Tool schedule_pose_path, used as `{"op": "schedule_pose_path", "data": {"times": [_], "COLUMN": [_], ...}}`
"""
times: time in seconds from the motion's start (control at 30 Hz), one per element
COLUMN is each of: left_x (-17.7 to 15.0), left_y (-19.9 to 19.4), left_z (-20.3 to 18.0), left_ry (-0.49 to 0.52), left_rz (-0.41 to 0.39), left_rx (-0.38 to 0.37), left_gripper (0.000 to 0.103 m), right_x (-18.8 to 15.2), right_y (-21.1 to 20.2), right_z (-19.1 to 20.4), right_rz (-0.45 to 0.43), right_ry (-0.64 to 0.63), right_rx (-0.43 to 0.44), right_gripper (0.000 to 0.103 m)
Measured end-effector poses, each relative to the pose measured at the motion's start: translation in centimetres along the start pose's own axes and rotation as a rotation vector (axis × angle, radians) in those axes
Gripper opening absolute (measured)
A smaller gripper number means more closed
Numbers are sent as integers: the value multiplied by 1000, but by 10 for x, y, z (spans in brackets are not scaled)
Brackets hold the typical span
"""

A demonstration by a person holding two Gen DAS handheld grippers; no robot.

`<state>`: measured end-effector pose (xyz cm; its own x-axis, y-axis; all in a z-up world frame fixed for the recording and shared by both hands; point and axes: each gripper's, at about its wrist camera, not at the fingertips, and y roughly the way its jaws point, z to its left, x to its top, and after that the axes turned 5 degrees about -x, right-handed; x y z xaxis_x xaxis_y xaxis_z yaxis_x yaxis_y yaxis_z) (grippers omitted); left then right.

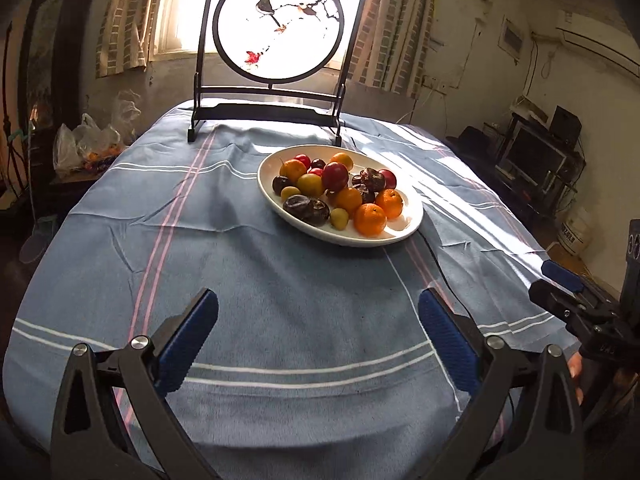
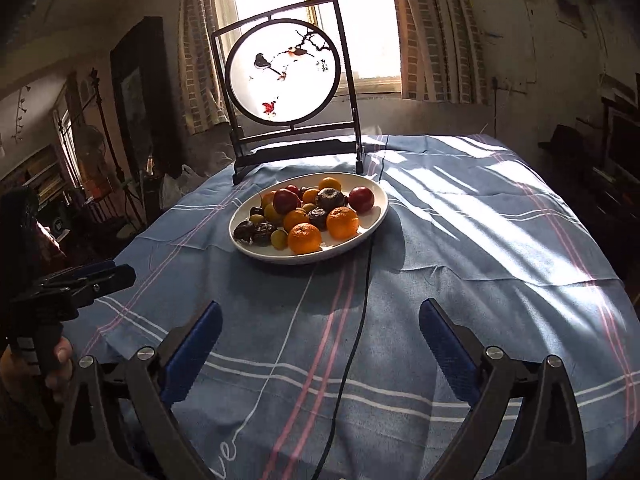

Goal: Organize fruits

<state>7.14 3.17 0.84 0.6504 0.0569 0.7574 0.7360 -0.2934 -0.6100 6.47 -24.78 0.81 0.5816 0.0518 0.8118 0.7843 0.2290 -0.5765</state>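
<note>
A white oval plate (image 1: pixel 412 220) (image 2: pixel 376 194) sits mid-table on a blue striped cloth, piled with fruit: orange mandarins (image 1: pixel 370 219) (image 2: pixel 305 237), red plums (image 1: pixel 335 176) (image 2: pixel 361 199), small green-yellow fruits (image 1: pixel 339 219) (image 2: pixel 279 239) and dark wrinkled fruits (image 1: pixel 306 208) (image 2: pixel 330 199). My left gripper (image 1: pixel 318 312) is open and empty, low over the cloth well in front of the plate. My right gripper (image 2: pixel 320 316) is open and empty, also in front of the plate. Each gripper shows at the edge of the other's view: the right (image 1: pixel 560 280), the left (image 2: pixel 100 274).
A dark-framed round bird screen (image 1: pixel 278 28) (image 2: pixel 282 74) stands at the table's far edge behind the plate. A black cable (image 2: pixel 356 328) runs from the plate toward me. Plastic bags (image 1: pixel 86 144) lie off the table's left. A bucket (image 1: pixel 574 232) stands right.
</note>
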Motion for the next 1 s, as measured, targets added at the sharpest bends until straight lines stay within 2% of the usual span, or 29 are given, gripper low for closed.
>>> {"op": "schedule_pose_path", "data": {"times": [0.1,0.2,0.27,0.37,0.53,0.7,0.83,1.0], "left_x": [-11,-17,-21,-25,-30,-33,-34,-36], "left_y": [-22,-40,-47,-59,-76,-84,-87,-89], "left_z": [-3,-9,-13,-14,-21,-24,-25,-24], "left_ry": [8,46,67,68,87,79,85,79], "left_rz": [-29,-80,-84,-82,-106,-114,-107,-100], "left_rx": [57,145,189,176,227,225,244,226], "left_gripper": [98,98,98,98,98,98,98,98], "right_x": [-7,-13,-18,-24,-31,-30,-32,-34], "right_y": [-17,-31,-39,-54,-84,-105,-112,-109], "right_z": [3,3,1,-1,-6,-11,-12,-15], "right_rz": [-14,-25,-18,-33,-76,-115,-124,-115], "right_ry": [-18,-21,-18,-17,-23,-11,-10,13], "right_rx": [-12,-21,-23,-31,-77,-102,-113,-103], "right_gripper": [99,99,99,99,99,99,99,99]}}
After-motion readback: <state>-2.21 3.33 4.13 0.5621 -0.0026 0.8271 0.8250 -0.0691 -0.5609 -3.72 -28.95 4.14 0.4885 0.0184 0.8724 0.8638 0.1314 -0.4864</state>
